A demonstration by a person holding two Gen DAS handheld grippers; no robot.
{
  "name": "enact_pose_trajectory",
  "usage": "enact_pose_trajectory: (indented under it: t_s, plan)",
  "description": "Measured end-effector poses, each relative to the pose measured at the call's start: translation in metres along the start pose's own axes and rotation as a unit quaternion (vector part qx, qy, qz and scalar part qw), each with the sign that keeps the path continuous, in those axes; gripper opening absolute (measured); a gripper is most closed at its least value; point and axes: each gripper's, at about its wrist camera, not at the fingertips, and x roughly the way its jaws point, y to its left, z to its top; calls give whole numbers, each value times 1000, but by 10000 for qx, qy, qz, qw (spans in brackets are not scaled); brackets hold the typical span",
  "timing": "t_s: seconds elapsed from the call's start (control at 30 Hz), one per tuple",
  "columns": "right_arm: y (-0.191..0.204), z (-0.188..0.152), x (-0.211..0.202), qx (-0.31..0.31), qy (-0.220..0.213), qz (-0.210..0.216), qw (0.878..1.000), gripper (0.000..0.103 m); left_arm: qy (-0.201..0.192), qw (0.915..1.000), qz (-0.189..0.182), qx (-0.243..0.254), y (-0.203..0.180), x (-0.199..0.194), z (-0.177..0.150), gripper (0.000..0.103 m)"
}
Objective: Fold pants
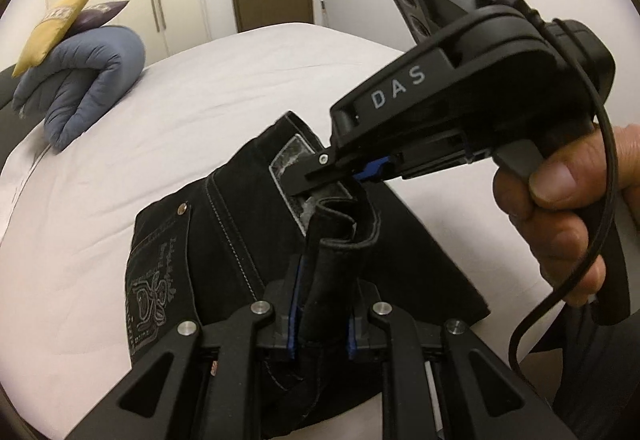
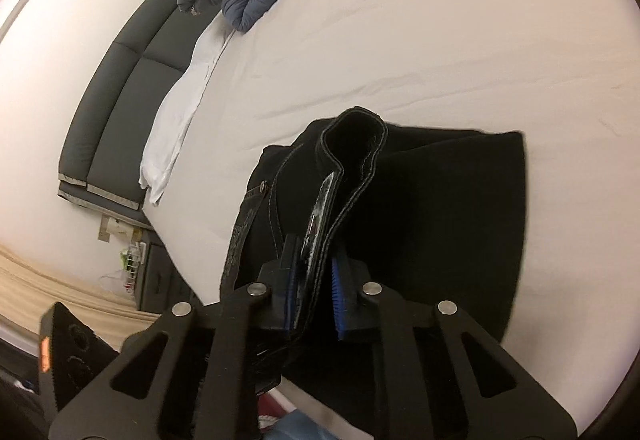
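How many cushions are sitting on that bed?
2: a yellow cushion lying on the rolled blue blanket at the far corner of the bed, and a purple cushion just behind it. Others may be hidden.

Black pants [image 1: 224, 232], pale stitching, embroidered back pocket with a metal rivet; lay folded on the white sheet, waistband edge lifted upright in a curled fold showing a pale inner label.
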Motion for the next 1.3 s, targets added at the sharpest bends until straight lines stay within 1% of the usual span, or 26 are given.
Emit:
enact_pose_trajectory:
  t_s: [0.07, 0.13, 0.2, 0.37, 0.53, 0.57, 0.67, 0.73, 0.77, 0.8, 0.83, 0.87, 0.9, 0.93, 0.97, 1.07, 1.1, 1.13, 1.2, 1.27, 1.3]
  plan:
    - [-5, -3, -7, 29, -115, 61, 9999, 12, -20, 9999, -68, 88, -6, 3, 4, 18]
    - [-19, -7, -16, 179, -233, 186, 9994, 12, -28, 9997, -134, 178, -12, 6, 9, 18]
    - [-33, -9, -23, 294, -305, 224, 9989, 12, -4, 9995, -190, 262, -19, 12, 13, 18]
    - [-73, -20, -36, 600, -356, 233, 9973, 12, 185, 9987, -291, 378, -33, 35, 10, 18]
    - [-104, -28, -29, 771, -329, 114, 9964, 12, 365, 9980, -352, 388, -33, 58, 8, 20]
    - [-109, -34, -29, 790, -329, 84, 9963, 12, 383, 9979, -374, 374, -34, 61, 7, 21]
    - [-118, -39, -25, 789, -315, -29, 9964, 13, 447, 9974, -468, 316, -31, 75, 1, 28]
    - [-127, -43, -19, 802, -303, -56, 9963, 15, 413, 9973, -572, 199, -28, 80, -5, 37]
    - [-133, -46, -16, 841, -307, -35, 9960, 15, 403, 9969, -664, 140, -26, 81, -5, 44]
    - [-141, -49, -17, 917, -340, 95, 9952, 15, 391, 9962, -778, 79, -22, 79, -5, 51]
    - [-148, -51, -18, 1000, -371, 256, 9940, 17, 376, 9953, -895, 18, -18, 76, -4, 56]
    - [-151, -53, -17, 1077, -377, 363, 9928, 20, 349, 9946, -980, -44, -11, 70, -5, 66]
    - [-150, -55, -20, 1147, -371, 421, 9918, 21, 277, 9943, -1026, -116, -4, 63, -6, 75]
    - [-151, -56, -24, 1169, -349, 379, 9918, 22, 201, 9943, -1033, -177, 4, 56, -6, 78]
    - [-150, -56, -29, 1149, -364, 243, 9924, 22, 108, 9944, -1021, -255, 12, 47, -8, 80]
    - [-141, -58, -57, 1026, -624, -309, 9923, 22, -58, 9942, -934, -525, 45, 25, -13, 80]
    - [-134, -58, -65, 990, -706, -304, 9921, 22, -110, 9939, -890, -636, 54, 21, -14, 80]
    - [-123, -57, -73, 892, -799, -212, 9926, 22, -158, 9935, -817, -771, 67, 16, -14, 80]
    - [-96, -58, -81, 560, -866, -39, 9947, 22, -162, 9930, -568, -1024, 96, 15, -16, 80]
    - [-75, -61, -73, 245, -724, 103, 9970, 22, -88, 9905, -416, -1308, 112, 19, -20, 80]
    - [-68, -65, -64, 115, -585, 126, 9981, 22, -29, 9890, -407, -1424, 120, 24, -22, 80]
